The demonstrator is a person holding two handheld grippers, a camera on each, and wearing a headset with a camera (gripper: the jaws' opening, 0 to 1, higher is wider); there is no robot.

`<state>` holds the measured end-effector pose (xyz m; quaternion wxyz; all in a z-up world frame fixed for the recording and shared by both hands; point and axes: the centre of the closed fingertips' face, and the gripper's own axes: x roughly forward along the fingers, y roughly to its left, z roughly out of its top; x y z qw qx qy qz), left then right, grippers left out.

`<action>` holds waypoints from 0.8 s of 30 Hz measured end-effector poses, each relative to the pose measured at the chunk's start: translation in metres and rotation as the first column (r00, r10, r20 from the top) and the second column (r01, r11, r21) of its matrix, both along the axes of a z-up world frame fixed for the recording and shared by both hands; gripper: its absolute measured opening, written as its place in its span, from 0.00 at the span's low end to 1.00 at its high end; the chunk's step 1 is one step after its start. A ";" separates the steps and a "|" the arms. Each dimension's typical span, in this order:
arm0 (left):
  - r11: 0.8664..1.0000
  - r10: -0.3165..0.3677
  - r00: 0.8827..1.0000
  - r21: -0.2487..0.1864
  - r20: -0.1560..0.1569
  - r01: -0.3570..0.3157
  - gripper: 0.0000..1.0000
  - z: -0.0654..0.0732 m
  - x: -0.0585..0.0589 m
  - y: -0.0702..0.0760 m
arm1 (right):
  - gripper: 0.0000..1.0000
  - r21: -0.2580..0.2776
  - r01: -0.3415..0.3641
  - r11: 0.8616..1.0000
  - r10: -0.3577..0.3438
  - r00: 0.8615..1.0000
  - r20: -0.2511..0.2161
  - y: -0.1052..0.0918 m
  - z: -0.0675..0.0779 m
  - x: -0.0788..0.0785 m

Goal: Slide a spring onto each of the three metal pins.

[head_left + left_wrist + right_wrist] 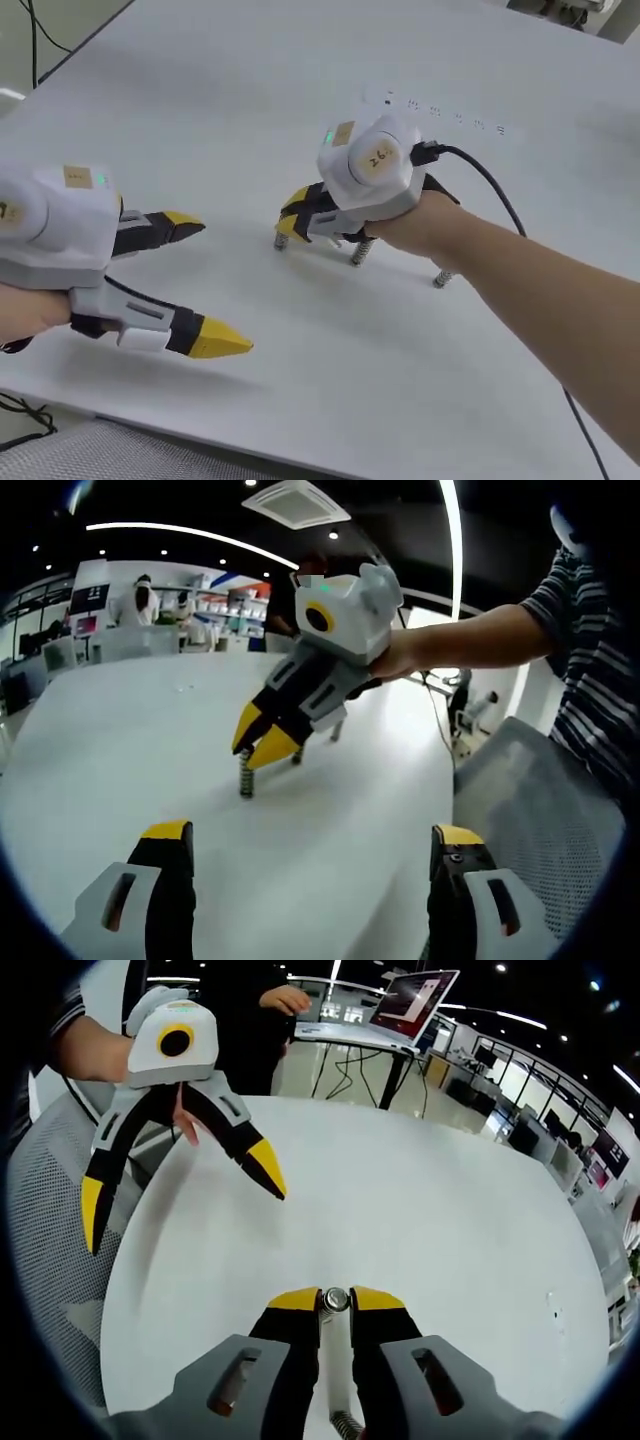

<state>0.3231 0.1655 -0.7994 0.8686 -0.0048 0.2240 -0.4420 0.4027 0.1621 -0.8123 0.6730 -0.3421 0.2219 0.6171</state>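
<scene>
Springs stand on your white workbench [250,90] in a loose row of three, each upright on its pin with the long axis square to the tabletop: the end spring [281,241], the middle spring [362,251] and the far spring [441,278], which is close under your forearm.

Your right gripper [288,218] slants down onto the end of that row. Its jaws are drawn narrow and pinched about the top of the end pin [336,1300], whose round metal head shows between the yellow tips. Coils show lower down in the gap between the jaws. In the left gripper view, those tips sit on top of the end spring, which stands straight on the bench.

Your left gripper [205,282] hangs well apart to the side with nothing between its jaws, which are spread wide and point toward the row.

A black cable [500,195] trails back from the right gripper across the bench. A grey mesh seat [540,790] lies beside the table edge.
</scene>
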 end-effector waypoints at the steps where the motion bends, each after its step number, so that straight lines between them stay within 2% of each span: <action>1: 1.000 0.000 1.000 -0.001 -0.001 0.000 0.95 0.000 0.000 0.000 | 0.09 -0.003 0.000 1.000 0.000 1.000 0.003 0.000 0.000 0.001; 11: 1.000 -0.009 1.000 0.009 0.004 0.009 0.95 0.005 0.003 -0.003 | 0.14 0.019 0.018 1.000 -0.018 1.000 0.014 -0.002 0.006 0.009; 18: 1.000 -0.013 1.000 0.014 0.016 0.013 0.95 0.014 0.008 -0.006 | 0.17 0.115 0.078 0.990 -0.076 0.997 -0.019 -0.008 0.024 0.011; 21: 1.000 -0.013 1.000 0.011 0.020 0.013 0.95 0.017 0.011 -0.007 | 0.18 0.161 0.111 0.981 -0.105 0.993 -0.044 -0.015 0.032 0.009; 24: 1.000 -0.009 1.000 0.005 0.024 0.009 0.94 0.021 0.014 -0.008 | 0.20 0.190 0.133 0.973 -0.126 0.991 -0.045 -0.024 0.038 0.007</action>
